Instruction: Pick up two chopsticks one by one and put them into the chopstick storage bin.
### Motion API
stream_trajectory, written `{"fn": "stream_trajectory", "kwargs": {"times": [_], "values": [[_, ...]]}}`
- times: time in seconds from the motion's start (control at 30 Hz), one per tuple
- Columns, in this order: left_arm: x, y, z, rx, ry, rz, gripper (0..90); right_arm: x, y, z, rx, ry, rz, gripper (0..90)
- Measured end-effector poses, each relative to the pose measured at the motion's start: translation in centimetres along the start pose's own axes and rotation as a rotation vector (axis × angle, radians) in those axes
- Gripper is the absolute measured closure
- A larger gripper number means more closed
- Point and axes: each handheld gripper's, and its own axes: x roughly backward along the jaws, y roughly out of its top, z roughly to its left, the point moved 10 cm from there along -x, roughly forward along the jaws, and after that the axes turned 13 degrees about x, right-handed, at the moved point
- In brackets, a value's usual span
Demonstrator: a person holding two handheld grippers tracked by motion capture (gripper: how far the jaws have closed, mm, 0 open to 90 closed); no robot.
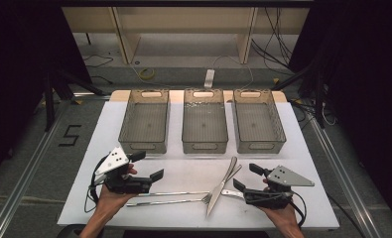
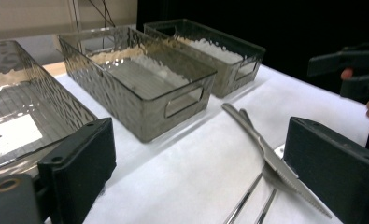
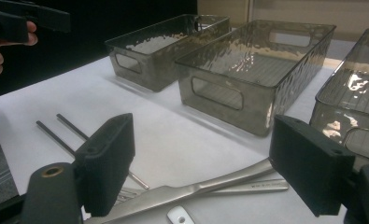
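both grippers — left gripper (image 1: 143, 166), right gripper (image 1: 248, 176) — jaws spread wide, empty, flanking cutlery (image 1: 218, 191) before three bins (image 1: 204, 121).

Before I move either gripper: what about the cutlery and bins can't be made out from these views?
- Cutlery pile, high view: pieces overlap, so the count is unclear.
- Knife tip, left gripper view: passes behind the gripper's own jaw.
- Thin handles, right gripper view: far ends hidden behind the jaw.
- Right bin, right gripper view: cut by the frame edge.

A white table (image 1: 293, 148) is set on a grey floor (image 1: 25, 148), where a black "5" (image 1: 70, 135) is marked. Beige furniture (image 1: 183, 20) and loose cables (image 1: 278, 44) are seen behind, between dark sides.
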Motion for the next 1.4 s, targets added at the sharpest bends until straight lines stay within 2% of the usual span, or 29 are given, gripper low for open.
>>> {"fn": "stream_trajectory", "kwargs": {"times": [0.03,0.2,0.33,0.43,0.57,0.6,0.63,0.67,0.87,0.93,1.07,1.17,1.4], "values": [[-0.1,-0.2,0.1,0.004,0.001,0.019,8.4,0.0,0.0,0.0,-0.002,0.002,0.002,23.6],[-0.2,-0.3,0.2,0.0,0.005,0.042,8.4,0.0,0.0,0.0,-0.005,0.003,0.005,23.8],[-0.3,-0.4,0.0,0.014,-0.008,0.071,9.0,-0.1,-0.1,0.1,-0.005,0.006,0.006,23.8],[-0.4,-0.5,0.0,-0.001,-0.003,0.111,11.3,-0.1,-0.1,0.1,-0.004,0.009,0.008,24.2],[-0.7,-1.0,-0.1,-0.031,0.0,0.214,15.0,-0.1,-0.2,0.2,-0.008,0.021,0.016,24.4],[-0.8,-1.2,-0.1,-0.047,0.012,0.246,15.4,-0.2,-0.2,0.2,-0.007,0.024,0.017,24.5],[-1.1,-1.6,0.0,-0.083,0.033,0.306,15.5,-0.2,-0.2,0.2,-0.008,0.027,0.022,24.5],[-1.1,-1.6,0.0,-0.083,0.033,0.306,15.7,-0.2,-0.2,0.2,-0.008,0.027,0.022,24.5],[-1.6,-1.7,0.2,-0.165,0.068,0.434,19.2,-0.3,-0.3,0.4,-0.011,0.041,0.025,24.8],[-2.0,-1.8,0.2,-0.178,0.064,0.477,25.0,-0.4,-0.3,0.5,-0.013,0.047,0.029,24.9],[-3.0,-2.4,0.6,-0.222,0.064,0.566,29.2,-0.4,-0.4,0.5,-0.013,0.05,0.032,25.0],[-3.4,-3.0,0.8,-0.269,0.062,0.623,34.4,-0.4,-0.4,0.6,-0.01,0.056,0.037,25.1],[-3.4,-5.3,1.4,-0.297,0.075,0.741,41.1,-0.5,-0.5,0.8,-0.003,0.064,0.04,25.1]]}}
